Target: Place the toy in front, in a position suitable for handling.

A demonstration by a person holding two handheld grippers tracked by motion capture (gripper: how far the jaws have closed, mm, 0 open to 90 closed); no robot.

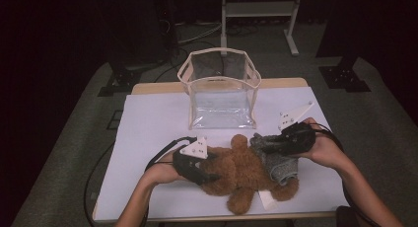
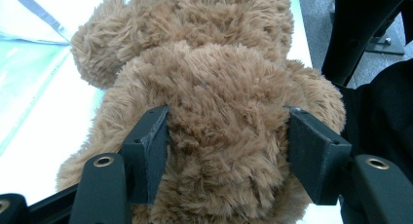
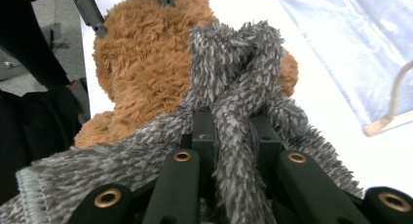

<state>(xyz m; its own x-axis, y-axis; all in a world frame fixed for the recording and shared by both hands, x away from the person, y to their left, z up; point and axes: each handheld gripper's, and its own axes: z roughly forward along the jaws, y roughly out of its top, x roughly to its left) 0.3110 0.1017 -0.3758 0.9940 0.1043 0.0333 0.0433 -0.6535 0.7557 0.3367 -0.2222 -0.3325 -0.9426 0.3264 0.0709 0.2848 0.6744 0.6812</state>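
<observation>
**A:** Any writing you can read?

**B:** I can't read any. A white tag (image 1: 269, 201) sticks out under the teddy bear (image 1: 241, 173) near its legs, but it looks blank or too small to tell from the high view.

**A:** How does the bear lie?

**B:** On the white table cover (image 1: 148, 133), at the near edge, centre. Its long axis runs from about 12 o'clock, where one rounded end sits, down to about 6 o'clock, where a limb reaches the table's near edge. I can't tell face-up from face-down.

**A:** And your left gripper?

**B:** My left gripper (image 1: 204, 173) comes in from 9 o'clock. In the left gripper view its 2 jaws stand apart and straddle the bear's body (image 2: 224, 136), fur pressing against both pads.

**A:** The right?

**B:** My right gripper (image 1: 276, 144) sits at the bear's 2 o'clock. Its jaws are clamped together on a fold of the grey fuzzy garment (image 3: 234, 87), which drapes over the bear's right side with a ribbed cuff (image 1: 286, 169) hanging toward 5 o'clock.

**A:** Anything behind?

**B:** A clear plastic bag with beige trim (image 1: 220, 91) stands upright at 12 o'clock, apart from the bear.
</observation>
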